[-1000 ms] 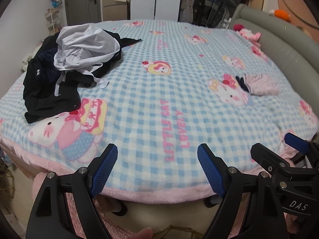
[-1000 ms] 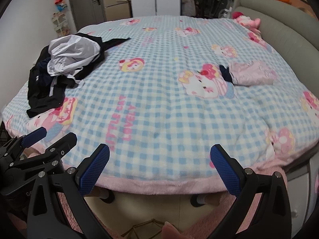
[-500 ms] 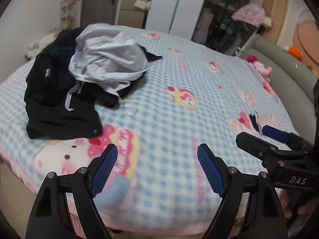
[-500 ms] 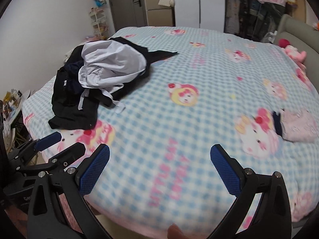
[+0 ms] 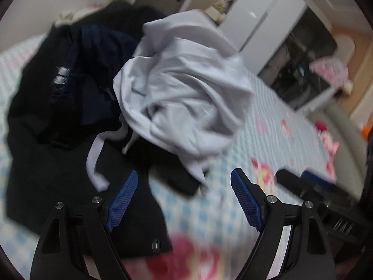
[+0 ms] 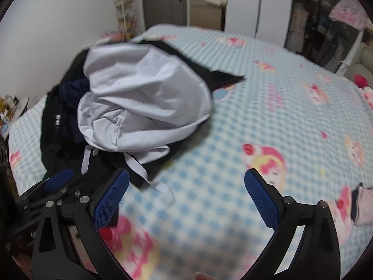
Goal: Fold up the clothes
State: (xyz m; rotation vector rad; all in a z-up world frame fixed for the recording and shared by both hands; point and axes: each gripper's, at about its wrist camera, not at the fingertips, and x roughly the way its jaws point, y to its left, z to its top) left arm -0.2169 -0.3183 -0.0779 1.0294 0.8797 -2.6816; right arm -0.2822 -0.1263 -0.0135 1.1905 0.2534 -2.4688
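Clothes lie in a heap on the bed with the blue-and-white checked cartoon blanket (image 6: 233,126): a crumpled pale grey cotton top (image 5: 184,98) sits on top of black and dark navy clothes (image 5: 70,107). The left gripper (image 5: 184,200) hangs just above the black cloth, jaws spread wide and holding nothing. The right gripper (image 6: 186,196) is beside it over the blanket, jaws spread wide too, and a small folded pink garment (image 6: 363,207) lies well apart.

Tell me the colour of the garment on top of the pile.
Pale grey-white garment, clearest in the right wrist view.
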